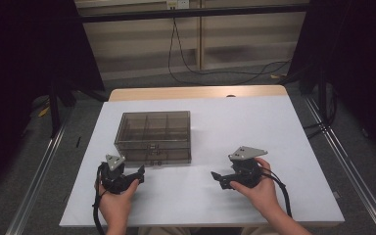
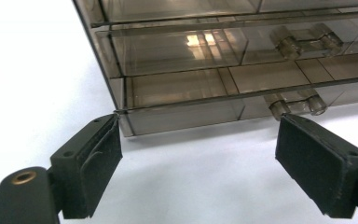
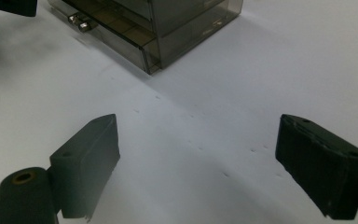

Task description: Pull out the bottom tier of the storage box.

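The table (image 1: pixel 274 127) has a white top, and it is the biggest thing in front of me. On it, a bit left of centre and toward the far side, stands the box (image 1: pixel 154 134): clear smoky plastic, w/ compartments on top and two shallow drawers in the front wall, one over the other. Each drawer has a small clear handle (image 2: pixel 297 103); both drawers look pushed in.

My left gripper (image 1: pixel 139 174) is in my left hand (image 1: pixel 115 198), just in front of the box's near left corner, pointing to the right. In the left gripper view the jaws are spread wide w/ nothing between them; the left pad (image 2: pixel 93 163) is very near the bottom corner of the box, but I cannot tell if it touches.

My right gripper (image 1: pixel 216 176) is in my right hand (image 1: pixel 259 188), near the box's right side but apart from it, pointing left. Its jaws are spread too, only bare table between.
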A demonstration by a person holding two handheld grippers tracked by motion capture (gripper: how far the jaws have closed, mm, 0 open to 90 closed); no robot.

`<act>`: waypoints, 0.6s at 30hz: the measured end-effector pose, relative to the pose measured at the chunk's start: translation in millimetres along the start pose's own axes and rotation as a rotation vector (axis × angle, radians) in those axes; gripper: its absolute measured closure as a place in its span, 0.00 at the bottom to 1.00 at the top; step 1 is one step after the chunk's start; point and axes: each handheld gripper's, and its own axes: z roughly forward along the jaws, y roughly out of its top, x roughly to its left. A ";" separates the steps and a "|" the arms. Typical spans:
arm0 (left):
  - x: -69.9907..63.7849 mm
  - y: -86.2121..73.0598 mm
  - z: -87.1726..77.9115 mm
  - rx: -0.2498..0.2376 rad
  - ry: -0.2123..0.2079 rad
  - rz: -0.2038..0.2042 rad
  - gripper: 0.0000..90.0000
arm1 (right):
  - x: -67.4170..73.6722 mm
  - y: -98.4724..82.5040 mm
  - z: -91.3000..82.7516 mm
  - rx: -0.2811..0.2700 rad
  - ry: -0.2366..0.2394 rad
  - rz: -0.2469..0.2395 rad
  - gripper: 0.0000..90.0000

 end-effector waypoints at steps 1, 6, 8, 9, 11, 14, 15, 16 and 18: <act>1.4 0.0 -0.1 -0.001 0.000 0.000 0.16 | 1.0 0.7 1.4 -0.003 0.004 0.002 0.17; 9.5 -0.3 -0.3 -0.007 0.004 0.002 0.14 | 9.9 4.5 11.6 0.004 0.007 -0.005 0.19; 12.4 -0.2 -0.3 -0.007 -0.002 0.002 0.14 | 12.8 5.7 15.0 0.006 0.013 -0.009 0.20; 13.8 0.2 -0.4 -0.007 0.000 0.004 0.13 | 14.2 6.0 16.8 0.006 0.015 -0.008 0.22; 15.7 1.1 0.4 -0.007 -0.004 -0.001 0.13 | 16.1 6.5 20.4 0.008 0.014 -0.011 0.23; 17.9 3.4 1.0 -0.010 -0.018 0.001 0.13 | 18.2 7.0 25.5 0.014 0.019 -0.001 0.25; 18.4 4.2 1.3 -0.011 -0.022 0.004 0.13 | 19.7 7.6 27.3 0.014 0.019 0.000 0.27; 18.8 5.4 1.4 -0.012 -0.027 0.011 0.13 | 20.5 8.2 28.5 0.011 0.019 -0.005 0.28; 19.7 7.3 1.8 -0.014 -0.035 0.008 0.13 | 24.1 10.2 31.8 0.007 0.018 -0.010 0.29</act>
